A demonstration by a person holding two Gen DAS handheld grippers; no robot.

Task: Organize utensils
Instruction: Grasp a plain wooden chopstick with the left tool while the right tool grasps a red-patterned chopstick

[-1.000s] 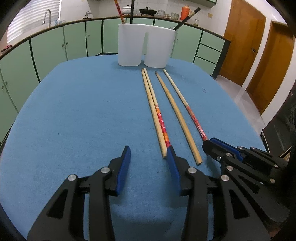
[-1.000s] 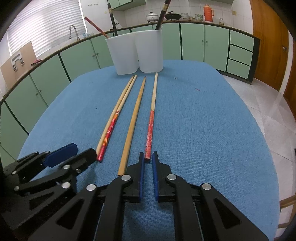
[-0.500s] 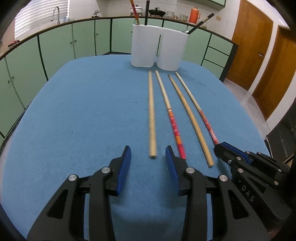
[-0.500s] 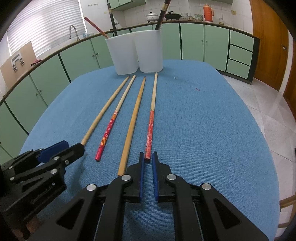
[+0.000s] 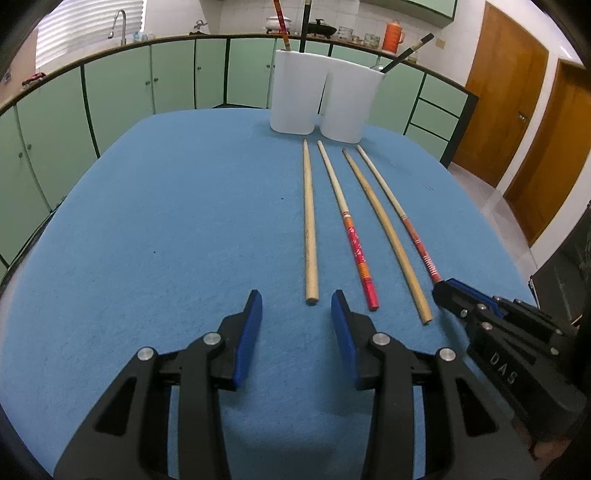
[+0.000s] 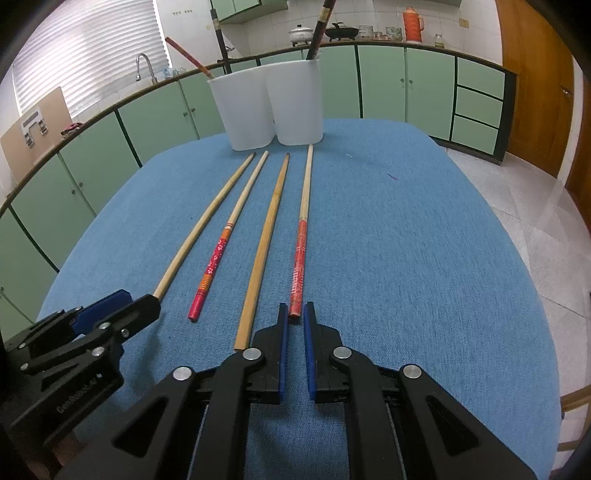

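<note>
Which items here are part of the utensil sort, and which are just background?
Job:
- plain pale wooden chopstick
- red-and-orange flowered chopstick
- plain tan bamboo chopstick
- red-patterned chopstick
- white plastic twin-cup utensil holder, some sticks already inside

Background:
- blue cloth-covered table
- green kitchen cabinets
- orange thermos
- cooking pots
- sink tap
</note>
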